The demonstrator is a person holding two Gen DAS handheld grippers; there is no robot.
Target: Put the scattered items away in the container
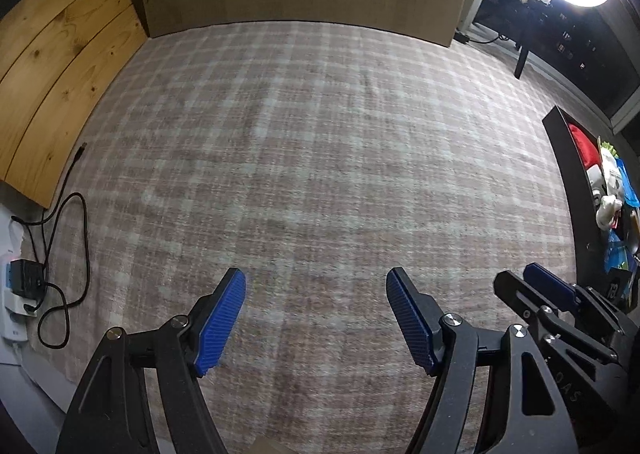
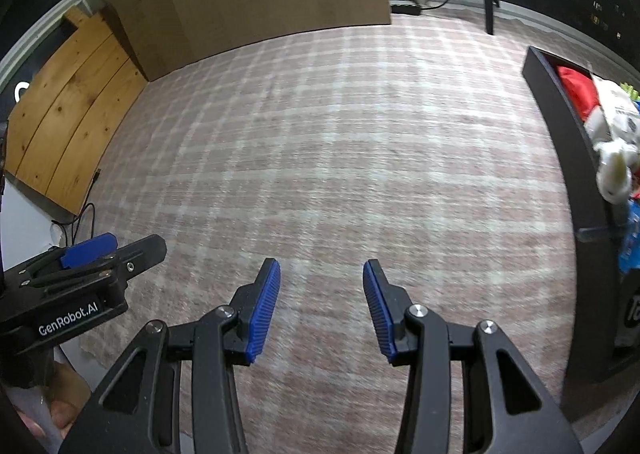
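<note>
Currently our left hand-held gripper [image 1: 316,314] and right hand-held gripper [image 2: 322,304] both hang open and empty over the plaid rug [image 1: 312,142]. No loose items show there; the black container [image 2: 560,158] on the right holds toys [image 2: 612,158]. Next we likely search. Wooden boards [image 1: 60,66] line the left.

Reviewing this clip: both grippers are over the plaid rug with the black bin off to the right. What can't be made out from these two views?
- Black rectangular bin: right part cut off by the frame edge in both views; its near wall hides the bottom.
- Red fabric item, white plush toy and blue packets in the bin: overlapping, edge-distorted, not identifiable.
- Pink-and-white plaid rug: motion-blurred; nearest strip hidden behind the open left gripper and open right gripper.
</note>
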